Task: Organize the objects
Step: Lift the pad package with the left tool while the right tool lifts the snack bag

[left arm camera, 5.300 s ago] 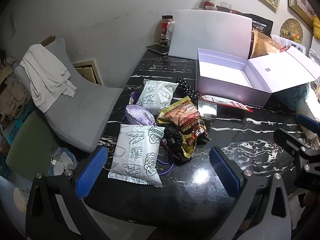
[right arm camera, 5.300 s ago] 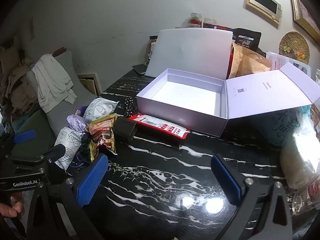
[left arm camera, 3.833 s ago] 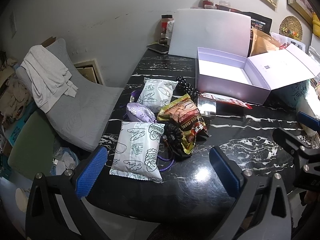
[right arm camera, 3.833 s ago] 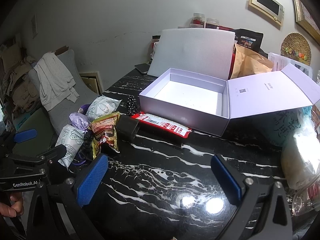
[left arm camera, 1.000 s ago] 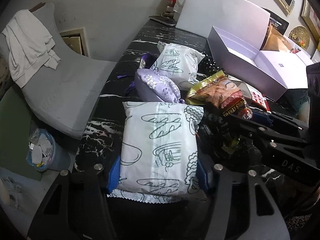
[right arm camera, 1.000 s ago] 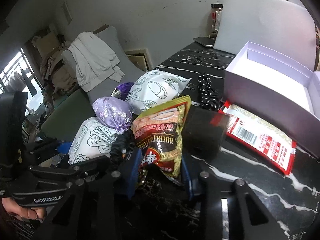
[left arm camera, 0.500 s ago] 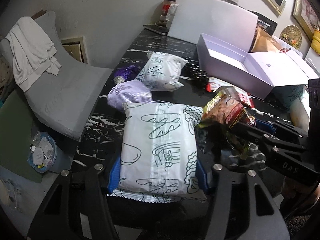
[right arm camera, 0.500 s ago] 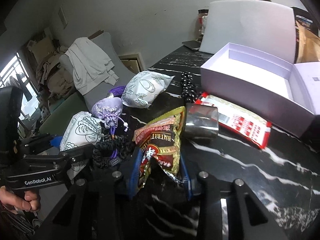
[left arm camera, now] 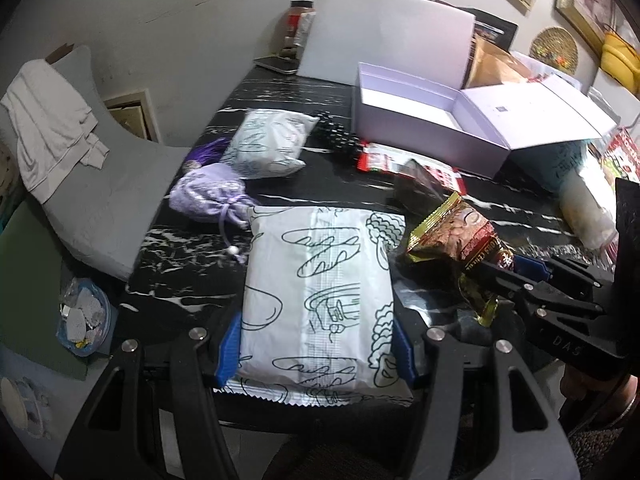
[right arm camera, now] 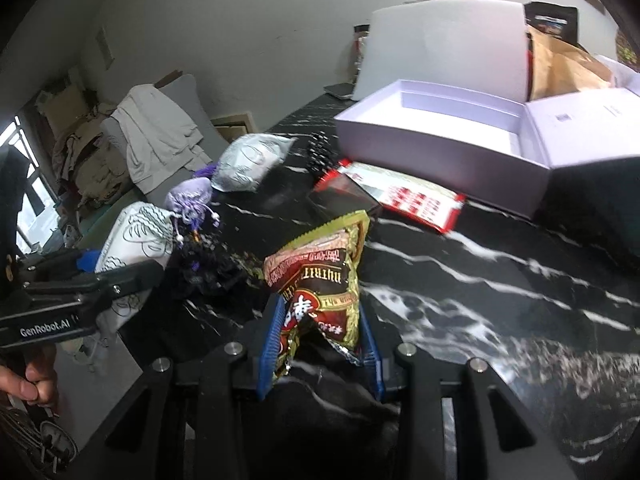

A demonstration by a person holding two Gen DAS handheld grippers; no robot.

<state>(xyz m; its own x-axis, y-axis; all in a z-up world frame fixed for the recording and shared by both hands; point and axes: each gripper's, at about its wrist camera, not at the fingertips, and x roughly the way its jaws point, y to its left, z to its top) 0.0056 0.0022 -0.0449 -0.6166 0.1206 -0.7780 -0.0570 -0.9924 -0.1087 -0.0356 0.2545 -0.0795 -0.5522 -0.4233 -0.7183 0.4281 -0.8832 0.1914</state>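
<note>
Here the open lilac box (left arm camera: 424,136) sat empty on the desk (left arm camera: 320,188), lid folded right. Left gripper (left arm camera: 316,344) clamped the white patterned pack (left arm camera: 320,288) above the near edge; right gripper (right arm camera: 320,354) pinched the snack bag (right arm camera: 320,280). Only the right view showed black beads (right arm camera: 208,260) beside the purple pouch (right arm camera: 188,200).

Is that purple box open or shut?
Open. The box has its lid folded back flat, and its white inside looks empty.
</note>
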